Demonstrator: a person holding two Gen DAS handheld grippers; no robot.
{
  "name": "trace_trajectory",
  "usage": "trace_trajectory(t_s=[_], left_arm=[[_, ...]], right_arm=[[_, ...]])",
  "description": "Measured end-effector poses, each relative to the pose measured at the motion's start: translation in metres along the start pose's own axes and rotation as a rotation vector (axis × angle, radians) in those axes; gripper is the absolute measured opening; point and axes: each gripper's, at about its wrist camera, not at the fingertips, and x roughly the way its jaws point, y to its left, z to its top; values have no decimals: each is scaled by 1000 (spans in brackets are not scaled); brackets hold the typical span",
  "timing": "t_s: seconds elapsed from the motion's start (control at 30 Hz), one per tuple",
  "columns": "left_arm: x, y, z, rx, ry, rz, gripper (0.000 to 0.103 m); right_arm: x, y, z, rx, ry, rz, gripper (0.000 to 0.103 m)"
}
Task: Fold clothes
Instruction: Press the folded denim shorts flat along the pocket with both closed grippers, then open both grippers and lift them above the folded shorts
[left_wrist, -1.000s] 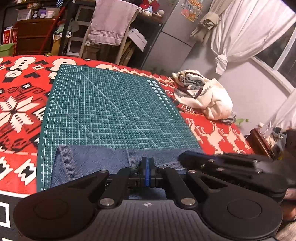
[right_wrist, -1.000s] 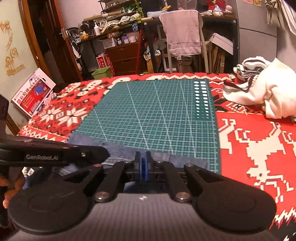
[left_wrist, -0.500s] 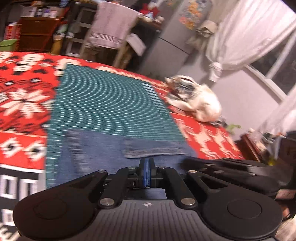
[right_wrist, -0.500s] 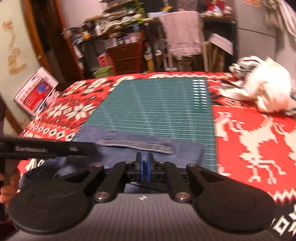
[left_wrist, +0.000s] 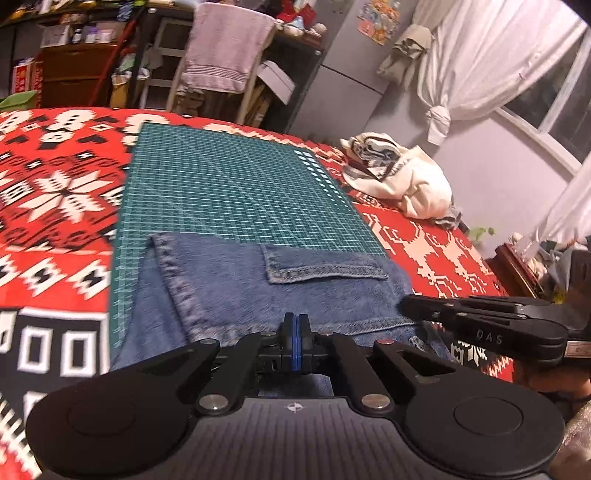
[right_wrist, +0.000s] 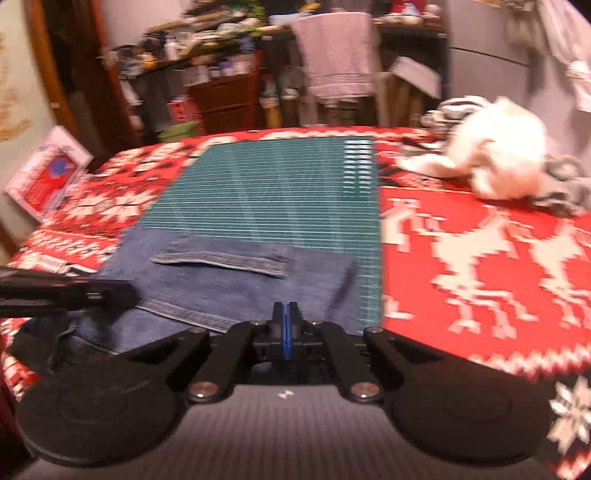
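Observation:
Blue denim jeans (left_wrist: 258, 291) lie across the near end of the green cutting mat (left_wrist: 229, 192), with a pocket flap (left_wrist: 325, 267) facing up. My left gripper (left_wrist: 294, 325) is shut on the jeans' near edge. My right gripper (right_wrist: 284, 314) is likewise shut on the jeans (right_wrist: 240, 288), further right along the same edge. Each gripper shows in the other's view: the right gripper (left_wrist: 480, 325) at the right, the left gripper (right_wrist: 66, 295) at the left. The fabric under the gripper bodies is hidden.
A red, white and black patterned blanket (left_wrist: 55, 192) covers the surface around the mat (right_wrist: 266, 192). A heap of white and striped clothes (left_wrist: 402, 177) lies at the far right, also in the right wrist view (right_wrist: 495, 162). A chair with a pink towel (left_wrist: 221, 55) and cluttered shelves stand behind.
Both grippers have moved forward with the jeans, which now cover more of the mat. The pocket flap has come into sight.

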Motion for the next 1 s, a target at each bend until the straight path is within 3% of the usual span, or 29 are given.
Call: trace_trajectory(t_s=[0.07,0.2,0.33,0.4,0.63,0.7,0.77,0.87,1.0], left_arm=[[-8,-1,-4,-13,-1,-8,2],[-11,-10,-14,-2,5,-41,2],[-4,-19,-22,58,37,1,2],[-6,-17,-26,68,37,8,3],[-23,-5,-41,45,38,13,3],[-27,-6,-43,41,31,11,2],[-30,-9,-46,57,28,-3,2],[-32,-10,-52,79,25,12,3],[-35,-3,-55,36,24,0,3]], right_arm=[[-10,3,-1,18,-21,37,8],[-12,32,-4,-32,-19,133,8],[2,53,-16,-95,26,128,7],[0,51,-21,-95,26,122,2],[-26,44,-34,-111,18,104,2],[-36,47,-38,-132,1,102,9],[-46,54,-45,-169,-21,135,9],[-41,62,-56,-197,9,115,7],[-40,59,-61,-174,13,112,4]])
